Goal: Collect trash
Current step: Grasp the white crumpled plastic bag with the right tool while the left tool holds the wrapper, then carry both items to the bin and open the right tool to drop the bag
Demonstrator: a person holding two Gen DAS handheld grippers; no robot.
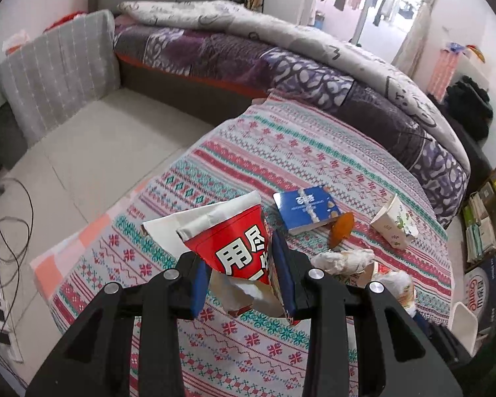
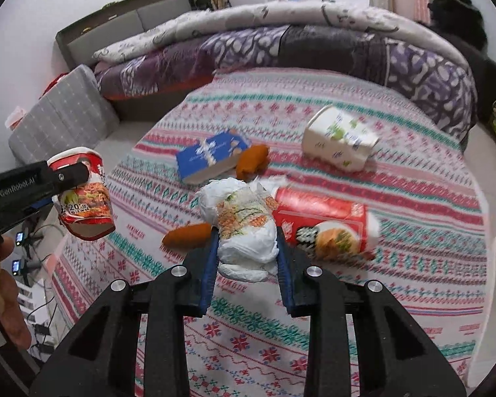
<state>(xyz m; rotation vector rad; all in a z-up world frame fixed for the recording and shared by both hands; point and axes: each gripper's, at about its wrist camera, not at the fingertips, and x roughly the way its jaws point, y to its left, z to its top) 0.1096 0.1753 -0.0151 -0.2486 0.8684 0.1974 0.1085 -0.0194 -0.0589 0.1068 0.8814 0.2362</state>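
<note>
step: pick-up phase of trash collection; both grippers loaded, nothing dropped off yet, no bin visible in either view
left gripper [image 1: 244, 284]: pinching a crushed red noodle cup [image 1: 238, 248], pads pressed on its sides, cup clear of the cloth; in the right wrist view the same cup [image 2: 84, 195] hangs at 9 o'clock, off the cloth edge
right gripper [image 2: 248, 258]: pinching a crumpled white wrapper wad [image 2: 244, 221], blue pads tight on both flanks; looks just lifted, can't tell if its underside still brushes the cloth
surface: patterned cloth [image 2: 396, 198] spread over a counter-like top beside a bed [image 2: 314, 43]
trash left, right wrist view: blue box [image 2: 211, 157] at 12 o'clock of the wad; orange peel [image 2: 253, 162] touching the box's right end; second orange peel [image 2: 188, 235] at 9 o'clock of the wad, just beside the left pad; white paper cup [image 2: 340, 142] tipped on its side at 1 o'clock, well apart; red noodle carton [image 2: 327, 225] lying at 3 o'clock, touching or nearly touching the wad
next move, judged: carry both loads to a bin, which has to be found first; lift the wad clear of the red carton and near peel so neither drags
grip risk, judged: wad is soft, may slip out; crushed cup is flimsy, keep pressure steady
progress, judged: early, five pieces on the cloth
</note>
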